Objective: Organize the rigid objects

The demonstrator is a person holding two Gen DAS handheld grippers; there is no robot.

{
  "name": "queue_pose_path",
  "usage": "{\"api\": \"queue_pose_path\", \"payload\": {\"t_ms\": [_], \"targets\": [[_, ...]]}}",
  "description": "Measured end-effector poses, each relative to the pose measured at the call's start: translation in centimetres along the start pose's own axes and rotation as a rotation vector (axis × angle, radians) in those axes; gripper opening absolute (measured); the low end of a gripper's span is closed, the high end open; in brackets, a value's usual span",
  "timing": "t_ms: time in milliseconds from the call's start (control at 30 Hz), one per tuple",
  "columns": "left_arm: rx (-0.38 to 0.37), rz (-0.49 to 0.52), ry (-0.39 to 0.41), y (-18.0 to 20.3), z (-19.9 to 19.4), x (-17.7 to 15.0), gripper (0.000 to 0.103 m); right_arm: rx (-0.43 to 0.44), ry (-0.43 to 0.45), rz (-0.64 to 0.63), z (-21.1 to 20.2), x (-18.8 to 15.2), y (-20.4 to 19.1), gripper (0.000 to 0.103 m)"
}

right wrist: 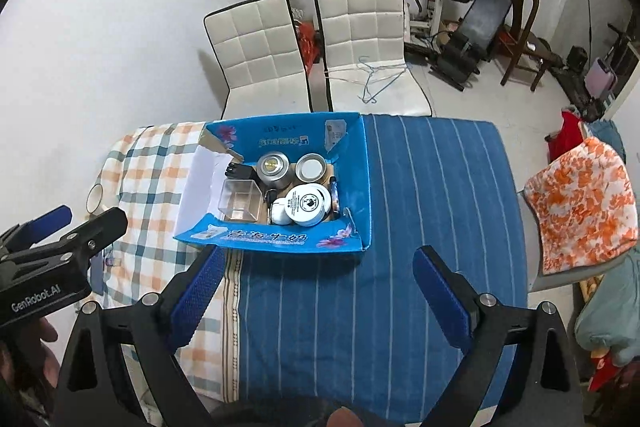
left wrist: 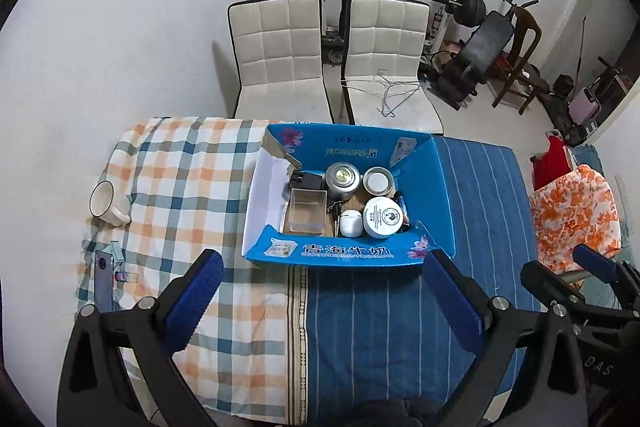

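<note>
A blue cardboard box [left wrist: 340, 253] [right wrist: 272, 241] stands open on the cloth-covered table. Inside it are a clear plastic box [left wrist: 306, 215] [right wrist: 240, 205], a metal tin [left wrist: 342, 179], a white lidded jar [left wrist: 383, 217] [right wrist: 306, 205], a smaller open jar [left wrist: 378, 181] and a black adapter [left wrist: 306, 181]. A white mug [left wrist: 108, 205] [right wrist: 96, 199] lies on its side on the checked cloth at the left, with a flat grey-purple device [left wrist: 104, 283] nearer me. My left gripper [left wrist: 323, 261] [right wrist: 80, 221] is open and holds nothing. My right gripper [right wrist: 320, 259] [left wrist: 564, 265] is also open, in front of the box.
The table carries a checked cloth [left wrist: 192, 187] on the left and a blue striped cloth [right wrist: 420, 227] on the right. Two white chairs [left wrist: 280, 67] stand behind, one with wire hangers [left wrist: 392, 95]. Weight equipment [left wrist: 472, 39] lines the wall. An orange floral cloth [right wrist: 580, 203] drapes at the right.
</note>
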State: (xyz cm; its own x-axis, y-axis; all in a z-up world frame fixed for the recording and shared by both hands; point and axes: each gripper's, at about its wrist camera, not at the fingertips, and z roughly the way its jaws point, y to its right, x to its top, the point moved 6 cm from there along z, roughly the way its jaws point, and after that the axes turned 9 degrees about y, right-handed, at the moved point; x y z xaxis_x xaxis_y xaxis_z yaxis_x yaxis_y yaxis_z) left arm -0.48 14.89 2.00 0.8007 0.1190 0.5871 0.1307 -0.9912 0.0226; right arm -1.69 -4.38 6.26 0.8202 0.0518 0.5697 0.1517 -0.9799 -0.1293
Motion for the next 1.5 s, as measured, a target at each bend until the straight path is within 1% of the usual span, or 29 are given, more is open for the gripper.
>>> {"api": "queue_pose_path", "payload": {"t_ms": [133,333,400,600,1100,1500], "targets": [[-0.003,0.001,0.000,0.2,-0.5,-0.5,0.102,-0.014,0.015,-0.004,-1.1,0.0,0.3,0.097],[0.008,-0.007,0.005,0.2,-0.6,-0.7,0.102,-0.053,0.040,0.002,-1.1,0.4,1.3,0.097],[0.012,-0.006,0.009,0.2,-0.4,-0.6,0.102,-0.065,0.048,0.007,-0.7,0.6,1.6,0.097],[0.018,0.001,0.006,0.3,0.3,-0.3,0.102,-0.083,0.037,0.011,0.7,0.8,2.3,0.097],[0.012,0.008,0.000,0.8,1.0,-0.1,0.102,-0.083,0.043,0.000,1.1,0.5,2.3,0.097],[0.003,0.017,-0.005,1.4,1.6,0.1,0.102,-0.078,0.044,-0.004,0.8,1.2,2.6,0.097]]}}
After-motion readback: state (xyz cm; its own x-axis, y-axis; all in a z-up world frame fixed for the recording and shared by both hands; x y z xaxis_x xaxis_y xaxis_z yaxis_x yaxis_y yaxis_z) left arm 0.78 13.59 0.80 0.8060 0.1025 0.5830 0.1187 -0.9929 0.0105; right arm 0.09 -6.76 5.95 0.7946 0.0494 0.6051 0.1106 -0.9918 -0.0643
